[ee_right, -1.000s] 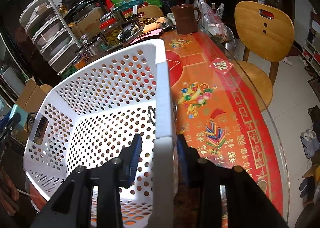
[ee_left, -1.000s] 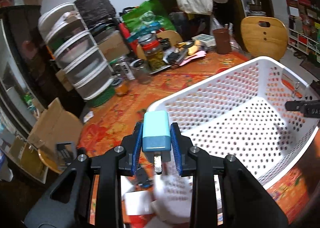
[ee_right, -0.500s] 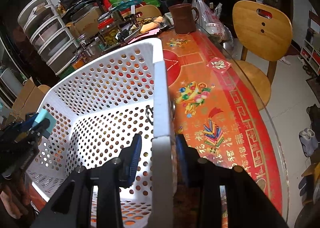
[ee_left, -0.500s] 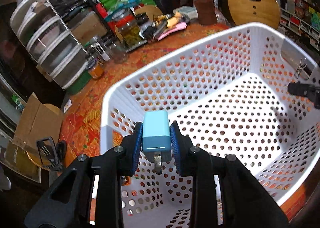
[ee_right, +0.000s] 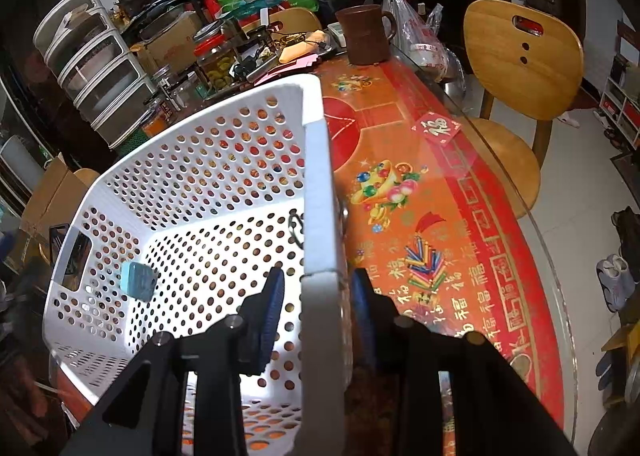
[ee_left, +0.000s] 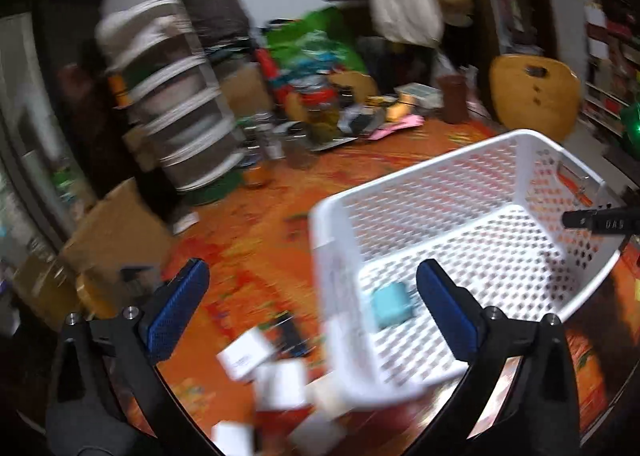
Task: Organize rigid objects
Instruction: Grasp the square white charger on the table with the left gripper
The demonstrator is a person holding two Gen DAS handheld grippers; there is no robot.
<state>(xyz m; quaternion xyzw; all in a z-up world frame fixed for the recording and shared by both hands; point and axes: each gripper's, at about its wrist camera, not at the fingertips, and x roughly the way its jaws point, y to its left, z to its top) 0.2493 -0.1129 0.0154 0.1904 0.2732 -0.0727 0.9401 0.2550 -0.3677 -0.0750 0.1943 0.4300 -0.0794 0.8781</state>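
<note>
A white perforated basket [ee_left: 516,160] stands on the orange-red tablecloth. A light blue charger block [ee_left: 391,306] lies inside it near the left wall; it also shows in the right wrist view [ee_right: 138,281]. My left gripper [ee_left: 312,312] is wide open and empty, straddling the basket's near left corner from above. My right gripper [ee_right: 318,304] is shut on the basket's right rim [ee_right: 318,192]. Several small white boxes [ee_left: 245,352] and a dark item lie on the table left of the basket, blurred.
Stacked drawer units [ee_left: 180,112], jars, a brown mug [ee_right: 366,34] and clutter fill the table's far side. A wooden chair [ee_right: 520,56] stands at the right beyond the glass table edge. A cardboard box [ee_left: 112,224] sits at the left.
My left gripper opened and let go of the blue charger, which now lies in the basket. The left gripper pulled back and left. The right gripper kept its hold on the rim.
</note>
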